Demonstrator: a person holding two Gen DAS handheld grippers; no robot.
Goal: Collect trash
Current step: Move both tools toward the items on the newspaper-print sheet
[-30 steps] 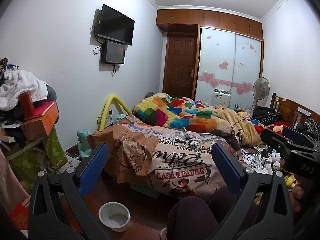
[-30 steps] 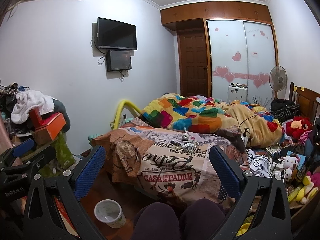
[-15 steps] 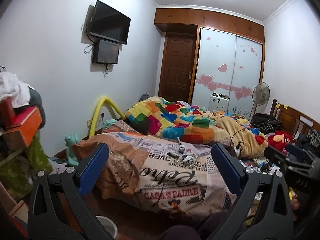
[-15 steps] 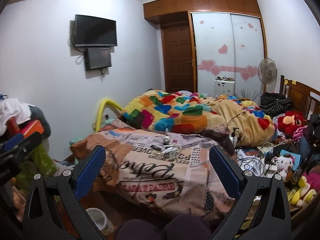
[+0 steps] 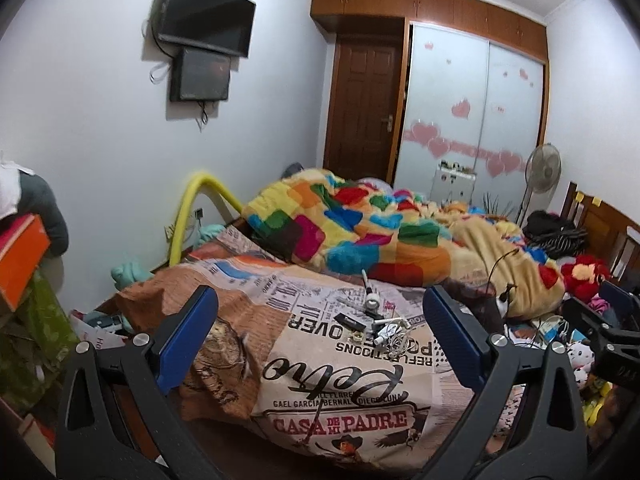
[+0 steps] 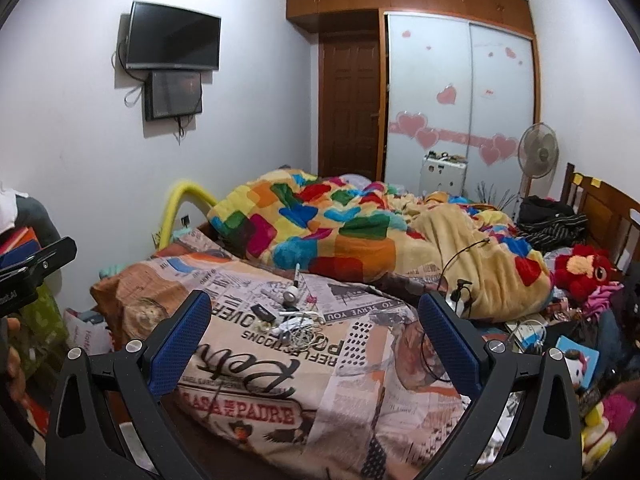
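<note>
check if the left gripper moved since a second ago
Yes. The left gripper rose and moved toward the bed; the floor bucket has dropped out of view.

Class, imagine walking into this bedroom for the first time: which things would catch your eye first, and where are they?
Probably the patchwork blanket, heaped brightly across the middle of the bed. Next, the newspaper-print cover at the bed's near end, with a small clutter of cables and gadgets lying on it. Pink hearts dot the wardrobe doors at the back.

Both views have drawn nearer the bed (image 5: pixel 344 380), and the white floor bucket has left view.
</note>
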